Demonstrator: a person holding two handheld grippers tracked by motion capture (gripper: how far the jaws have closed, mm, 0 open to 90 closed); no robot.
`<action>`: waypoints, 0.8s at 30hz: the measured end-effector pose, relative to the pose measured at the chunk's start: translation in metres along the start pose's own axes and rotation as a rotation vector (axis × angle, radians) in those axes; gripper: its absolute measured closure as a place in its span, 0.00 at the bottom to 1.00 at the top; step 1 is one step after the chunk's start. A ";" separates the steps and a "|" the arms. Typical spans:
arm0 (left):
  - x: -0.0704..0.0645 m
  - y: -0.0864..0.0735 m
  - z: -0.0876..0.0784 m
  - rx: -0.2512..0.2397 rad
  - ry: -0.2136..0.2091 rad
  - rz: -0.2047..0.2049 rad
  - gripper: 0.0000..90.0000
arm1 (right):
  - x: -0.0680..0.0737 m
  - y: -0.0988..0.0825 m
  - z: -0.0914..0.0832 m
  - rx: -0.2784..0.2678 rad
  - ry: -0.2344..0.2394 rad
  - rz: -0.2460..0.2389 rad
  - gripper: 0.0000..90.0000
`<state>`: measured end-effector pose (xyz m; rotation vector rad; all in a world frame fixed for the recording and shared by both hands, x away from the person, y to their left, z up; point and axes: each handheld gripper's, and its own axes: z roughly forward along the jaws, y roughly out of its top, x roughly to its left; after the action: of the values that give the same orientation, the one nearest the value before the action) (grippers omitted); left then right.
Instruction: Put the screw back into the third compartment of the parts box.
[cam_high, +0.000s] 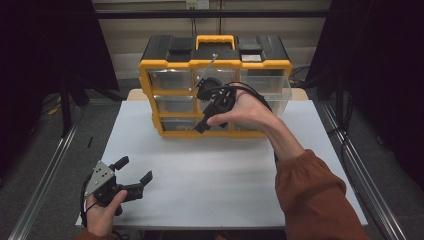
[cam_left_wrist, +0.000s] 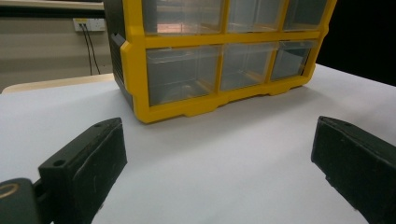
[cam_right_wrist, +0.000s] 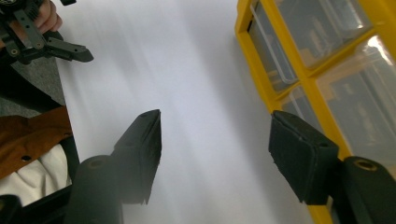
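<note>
Your right gripper (cam_high: 202, 117) hangs in front of the yellow drawer cabinet (cam_high: 215, 65) at the table's (cam_high: 200, 165) far edge, jaws apart and empty. Your left gripper (cam_high: 135, 172) rests near the table's front-left corner, jaws wide, holding nothing.

Rust-brown long sleeve (cam_high: 312, 192), black two-jaw left gripper (cam_high: 134, 172) topped by a grey three-cornered plate (cam_high: 99, 177) with screws, black right gripper (cam_high: 209, 112), looping black cable (cam_high: 252, 91)

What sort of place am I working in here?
Probably a lab or recording rig rather than a home: a bare white table flanked by metal floor rails, dark curtains on both sides, and a yellow drawer organizer as the lone prop.
</note>
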<state>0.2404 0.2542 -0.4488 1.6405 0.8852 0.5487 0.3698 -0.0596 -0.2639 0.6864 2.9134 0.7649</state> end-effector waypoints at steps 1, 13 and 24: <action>0.000 0.000 0.000 0.000 -0.001 0.001 0.04 | 0.001 -0.001 0.002 0.001 0.003 -0.005 0.36; 0.000 0.000 0.000 0.000 -0.001 -0.001 0.04 | 0.013 -0.021 0.043 0.041 0.003 -0.019 0.26; 0.000 0.000 0.000 0.001 0.000 0.000 0.04 | 0.011 -0.045 0.074 0.012 -0.022 0.025 0.17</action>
<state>0.2403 0.2541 -0.4489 1.6409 0.8855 0.5480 0.3535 -0.0565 -0.3496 0.7285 2.8974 0.7385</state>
